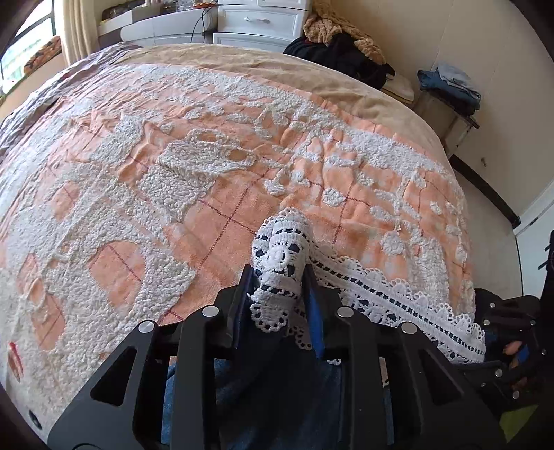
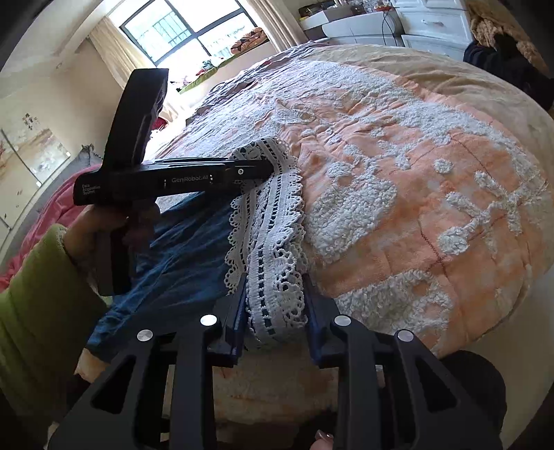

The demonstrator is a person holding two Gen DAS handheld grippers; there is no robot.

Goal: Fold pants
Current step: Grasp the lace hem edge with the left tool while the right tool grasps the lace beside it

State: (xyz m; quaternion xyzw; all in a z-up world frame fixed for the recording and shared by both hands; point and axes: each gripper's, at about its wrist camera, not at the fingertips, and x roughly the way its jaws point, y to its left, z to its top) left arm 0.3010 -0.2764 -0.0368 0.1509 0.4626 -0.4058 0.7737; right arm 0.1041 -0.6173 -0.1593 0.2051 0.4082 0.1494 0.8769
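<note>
My left gripper (image 1: 278,277) has its two fingers drawn in narrow around a bunched fold of the white lace hem (image 1: 282,258) of the pants (image 2: 173,249), the lace pinched between the pads and rising past the fingertips. My right gripper (image 2: 275,294) stands a little wider, its fingers pressed against both sides of a thicker band of the same lace hem, which fills the gap between them.

From the right wrist view, the left gripper reaches in sideways from the left, its tips buried in the lace at the far end of the hem, with my hand (image 2: 86,225) and green sleeve (image 2: 38,294) behind it. The lace runs in a ruffled strip from one gripper to the other, and the blue denim of the pants spreads out to the left of it, near the edge of the bed.

The pants lie on an orange bedspread (image 1: 225,214) with tufted white patterns. White drawers (image 1: 258,20) and a heap of dark clothes (image 1: 346,59) stand beyond the bed's far side.
</note>
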